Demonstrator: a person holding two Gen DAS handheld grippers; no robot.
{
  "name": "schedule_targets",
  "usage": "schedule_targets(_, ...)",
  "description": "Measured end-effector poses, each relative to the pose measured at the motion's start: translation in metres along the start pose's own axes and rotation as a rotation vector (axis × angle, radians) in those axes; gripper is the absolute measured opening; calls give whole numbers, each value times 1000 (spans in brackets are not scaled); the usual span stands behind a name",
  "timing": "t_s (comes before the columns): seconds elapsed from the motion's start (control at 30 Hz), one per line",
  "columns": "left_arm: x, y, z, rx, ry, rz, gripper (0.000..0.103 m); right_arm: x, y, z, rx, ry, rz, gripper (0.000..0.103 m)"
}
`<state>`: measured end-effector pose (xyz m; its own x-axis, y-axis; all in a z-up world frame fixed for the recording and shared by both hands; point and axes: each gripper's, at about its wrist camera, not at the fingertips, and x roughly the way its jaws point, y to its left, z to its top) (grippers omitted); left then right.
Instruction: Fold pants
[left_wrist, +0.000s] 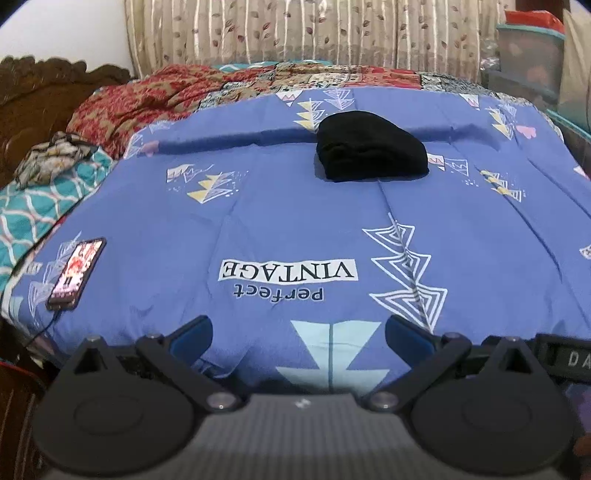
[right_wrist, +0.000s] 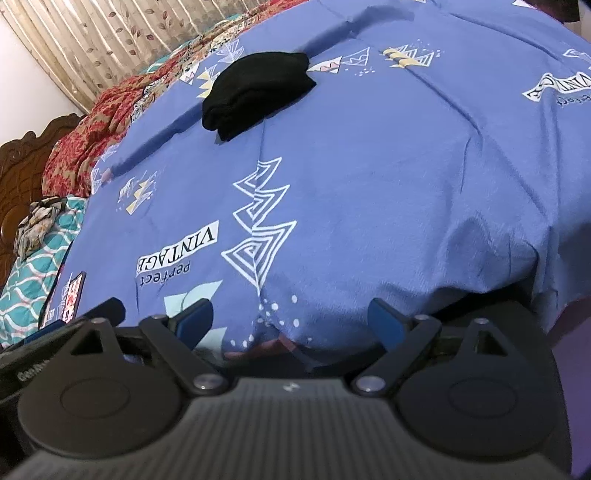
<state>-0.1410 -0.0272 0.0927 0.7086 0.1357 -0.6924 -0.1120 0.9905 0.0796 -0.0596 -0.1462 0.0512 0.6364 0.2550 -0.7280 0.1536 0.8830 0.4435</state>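
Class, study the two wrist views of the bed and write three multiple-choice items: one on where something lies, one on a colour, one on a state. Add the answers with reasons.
1. Where does the phone lie on the blue bedsheet?
A. near its left edge
B. on top of the pants
C. between the fingers of the right gripper

2. What colour are the pants?
A. red
B. black
C. white

3. What state are the pants in?
A. spread out flat
B. hanging off the bed
C. folded into a compact bundle

Answers:
1 A, the phone sits at the sheet's left side, apart from the pants.
2 B, the bundle is plain black.
3 C, stacked layers show at its near edge, and the left gripper and right gripper are open and away from it.
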Motion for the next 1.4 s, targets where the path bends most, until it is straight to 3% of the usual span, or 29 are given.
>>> schedule_targets(0.23,0,0,1,7,2,19,103,0,5,-2,-3,1,-8,93)
schedule_targets(1.03,21,-9,-14,84,138,34,103,0,2,-7,52,26,0,93)
schedule_targets(1.4,23,-4,-14,87,133,83,103,1,-1,-7,60,36,2,93)
